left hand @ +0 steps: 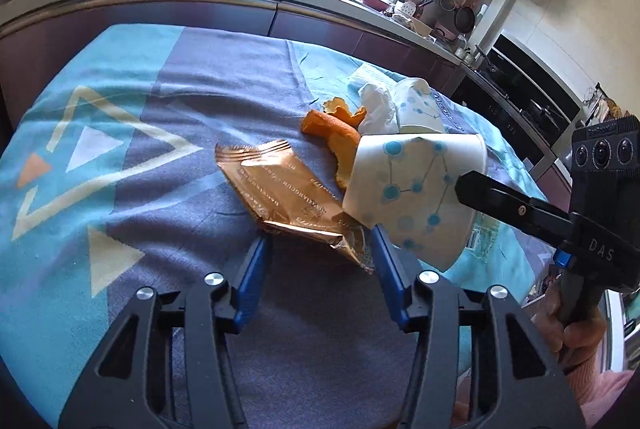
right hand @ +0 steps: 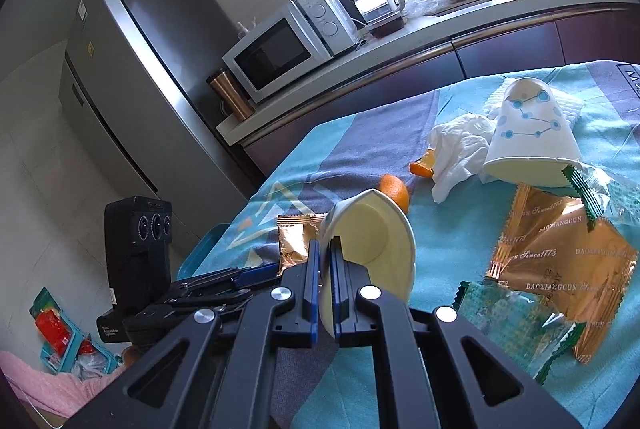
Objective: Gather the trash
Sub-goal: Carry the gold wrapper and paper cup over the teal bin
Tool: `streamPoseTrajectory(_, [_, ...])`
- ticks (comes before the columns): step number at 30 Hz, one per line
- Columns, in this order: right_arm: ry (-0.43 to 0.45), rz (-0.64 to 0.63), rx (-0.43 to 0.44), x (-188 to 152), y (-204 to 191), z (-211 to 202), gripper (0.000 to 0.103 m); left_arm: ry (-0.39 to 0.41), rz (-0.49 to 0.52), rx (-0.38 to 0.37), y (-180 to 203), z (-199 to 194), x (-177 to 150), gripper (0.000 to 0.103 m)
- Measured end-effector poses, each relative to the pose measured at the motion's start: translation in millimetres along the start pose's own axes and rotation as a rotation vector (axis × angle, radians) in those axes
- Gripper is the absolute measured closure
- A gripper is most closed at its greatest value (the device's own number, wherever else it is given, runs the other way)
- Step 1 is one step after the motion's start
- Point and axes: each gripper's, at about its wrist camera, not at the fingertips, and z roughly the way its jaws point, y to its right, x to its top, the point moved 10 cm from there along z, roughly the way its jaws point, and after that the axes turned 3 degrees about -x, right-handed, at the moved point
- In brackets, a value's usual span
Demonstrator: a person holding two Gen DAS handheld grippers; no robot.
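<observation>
Jaws of the right gripper (right hand: pixel 325 261) pinch the rim of a paper cup (right hand: pixel 372 249), apparently lifted above the cloth (left hand: pixel 120 169). Left gripper (left hand: pixel 320 249) gapes wide around a gold wrapper (left hand: pixel 288 189) lying beside orange peel (left hand: pixel 336 133).

Squashed white paper cup (right hand: pixel 372 241) tilted above gold wrapper (left hand: pixel 280 189), orange peel (left hand: pixel 336 133) and tissue (right hand: pixel 460 149).

The cloth (left hand: pixel 224 77) on the tabletop is turquoise with grey-purple bands, cream triangles and one orange triangle. The cup (left hand: pixel 416 185) is white with blue dots joined by thin lines. Beside the cup lie orange peel (left hand: pixel 336 133), a white tissue (left hand: pixel 376 109) and a gold wrapper (left hand: pixel 280 189) with pale lettering. Hand-held gripper fingers (left hand: pixel 252 277) are blue on black.
</observation>
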Motion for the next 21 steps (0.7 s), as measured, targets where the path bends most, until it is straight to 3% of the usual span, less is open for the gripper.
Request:
streamPoseTrajectory(4, [-0.005, -0.007, -0.002, 0.4, -2.0, 1.5, 0.098, -0.017, -0.054, -0.015, -14.2, 1.7, -4.1, 0.088])
streamPoseTrajectory(12, [-0.010, -0.044, 0.013, 4.6, -19.6, 4.9, 0.098, 0.041, -0.052, 0.031, -30.1, -26.4, -0.1, 0.093])
streamPoseTrajectory(21, [-0.030, -0.130, 0.098, 15.3, -74.1, 26.8, 0.099, 0.165, -0.058, 0.148, -76.0, -109.7, 4.1, 0.093])
